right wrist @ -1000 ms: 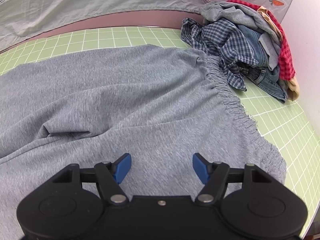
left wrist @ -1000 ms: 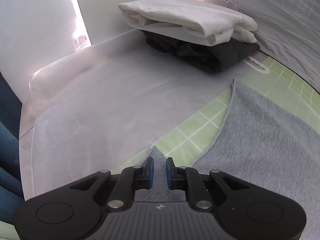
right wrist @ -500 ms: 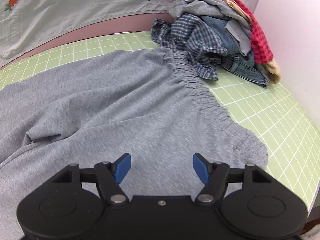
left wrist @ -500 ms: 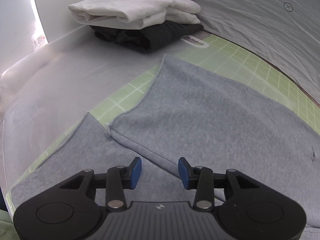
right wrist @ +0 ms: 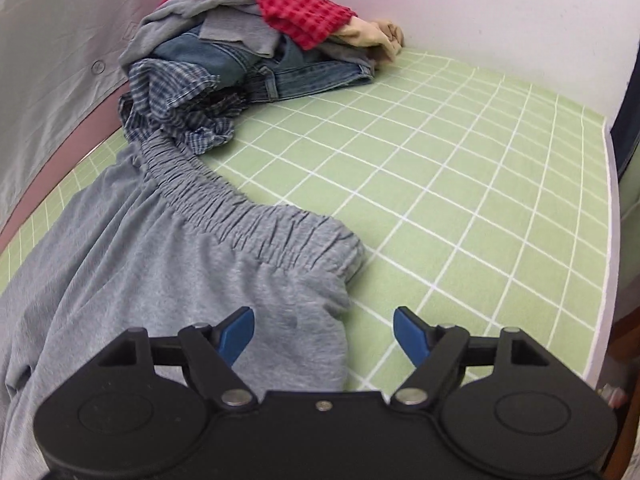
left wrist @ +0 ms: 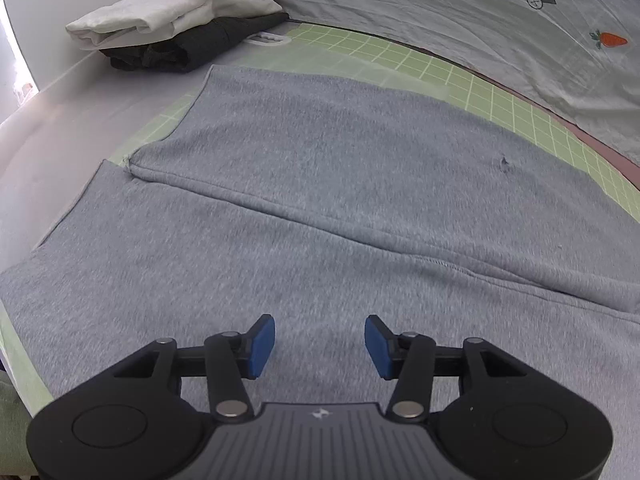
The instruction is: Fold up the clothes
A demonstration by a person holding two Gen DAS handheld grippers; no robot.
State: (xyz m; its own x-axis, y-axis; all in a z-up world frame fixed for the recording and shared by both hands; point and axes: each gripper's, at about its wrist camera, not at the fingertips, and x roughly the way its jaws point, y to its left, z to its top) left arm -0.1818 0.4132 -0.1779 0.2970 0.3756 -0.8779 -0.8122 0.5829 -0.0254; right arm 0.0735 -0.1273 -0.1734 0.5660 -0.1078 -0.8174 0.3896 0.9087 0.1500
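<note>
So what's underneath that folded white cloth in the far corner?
The folded white cloth rests on a dark folded garment, which pokes out below its front edge. How far the dark piece extends beneath, or whether anything else lies under it, is covered.

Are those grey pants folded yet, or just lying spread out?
Spread out. The grey pants lie flat, both legs side by side; the waistband is unfolded on the green mat.
</note>
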